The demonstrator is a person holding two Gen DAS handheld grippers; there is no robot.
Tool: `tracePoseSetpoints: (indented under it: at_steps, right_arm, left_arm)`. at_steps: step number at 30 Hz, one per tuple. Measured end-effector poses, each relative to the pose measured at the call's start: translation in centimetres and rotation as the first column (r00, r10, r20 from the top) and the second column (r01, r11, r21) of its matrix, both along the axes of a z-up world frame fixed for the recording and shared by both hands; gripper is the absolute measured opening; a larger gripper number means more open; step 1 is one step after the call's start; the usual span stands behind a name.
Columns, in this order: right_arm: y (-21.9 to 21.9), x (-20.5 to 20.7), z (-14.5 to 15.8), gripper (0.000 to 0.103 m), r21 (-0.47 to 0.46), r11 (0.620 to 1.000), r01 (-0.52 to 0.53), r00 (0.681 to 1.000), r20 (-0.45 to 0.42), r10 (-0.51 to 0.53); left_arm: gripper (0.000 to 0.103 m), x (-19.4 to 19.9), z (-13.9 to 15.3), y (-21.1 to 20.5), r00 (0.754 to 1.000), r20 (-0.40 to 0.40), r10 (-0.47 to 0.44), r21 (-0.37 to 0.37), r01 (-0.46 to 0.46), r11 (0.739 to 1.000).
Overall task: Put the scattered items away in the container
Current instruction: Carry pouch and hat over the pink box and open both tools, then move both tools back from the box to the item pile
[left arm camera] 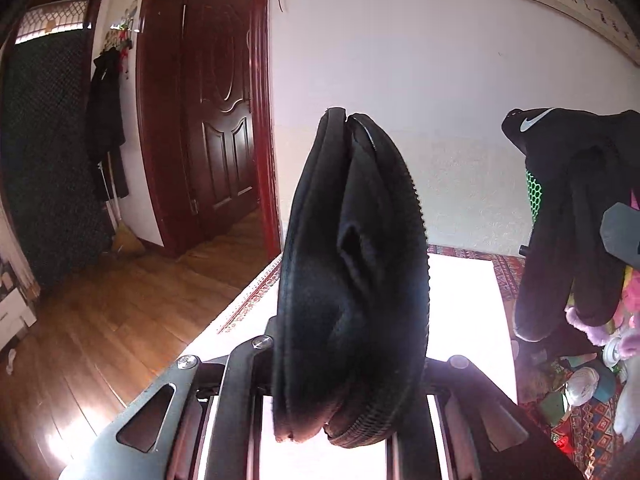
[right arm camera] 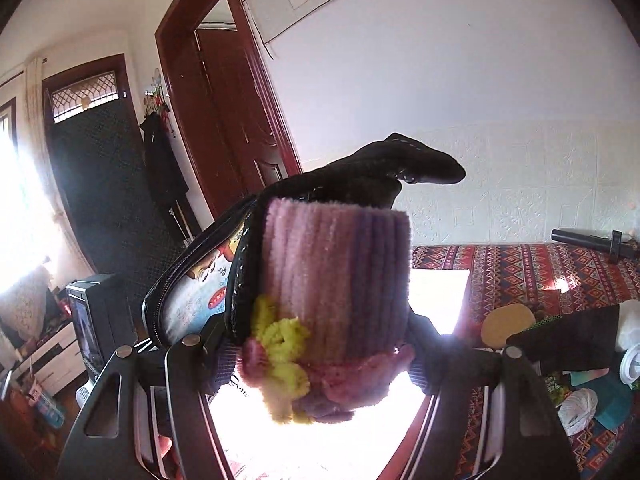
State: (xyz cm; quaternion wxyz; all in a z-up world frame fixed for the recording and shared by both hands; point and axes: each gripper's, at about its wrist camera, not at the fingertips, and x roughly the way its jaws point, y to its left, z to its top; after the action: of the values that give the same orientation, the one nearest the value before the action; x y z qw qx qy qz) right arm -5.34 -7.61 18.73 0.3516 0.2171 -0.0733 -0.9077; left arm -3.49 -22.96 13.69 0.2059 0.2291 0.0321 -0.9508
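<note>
Here, a black zippered pouch (left arm camera: 352, 280) is clamped upright between the nearly closed jaws of the left gripper (left arm camera: 344, 412), its zip edge running down the right side. It is held in the air above a bright white surface (left arm camera: 464, 300) laid on a patterned red cloth (left arm camera: 592, 436). In the right wrist view, a bundle is gripped by the right gripper (right arm camera: 320, 368) with its jaws set fairly wide: a purple fuzzy item (right arm camera: 340, 280) trimmed with yellow and pink frills, a black glove (right arm camera: 400, 164) above it, and a printed zip bag (right arm camera: 200, 292) pressed against its left side. Small scattered items are seen on the cloth at the right, among them a round tan pad (right arm camera: 506, 322) and a white ball (right arm camera: 578, 408). No container can be made out with certainty.
</note>
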Motion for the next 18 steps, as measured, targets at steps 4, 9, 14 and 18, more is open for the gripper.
tracePoseSetpoints:
  at_steps: [4, 9, 14, 18]
  right_arm:
    - [-2.4, -1.7, -1.9, 0.086, 0.086, 0.991, -0.099, 0.991, 0.100, 0.091]
    - [-0.3, -4.1, -3.9, 0.102, -0.011, 0.999, -0.051, 0.967, 0.251, 0.052]
    - [2.9, -3.6, -2.2, 0.102, -0.063, 0.998, 0.004, 0.974, 0.225, 0.010]
    - [5.2, -2.9, -0.8, 0.102, -0.063, 0.996, 0.062, 0.980, 0.191, -0.049]
  left_arm:
    - [0.035, -0.2, -0.2, -0.5, 1.000, 0.006, 0.023, -0.042, -0.023, 0.999]
    - [0.101, 2.1, 0.9, -0.5, 0.987, -0.107, 0.116, -0.124, -0.129, 0.984]
    - [0.102, 2.8, 1.3, -1.2, 0.986, -0.125, 0.109, -0.104, -0.123, 0.987]
    - [0.102, 2.7, 1.0, -0.5, 0.989, -0.113, 0.097, -0.113, -0.110, 0.987]
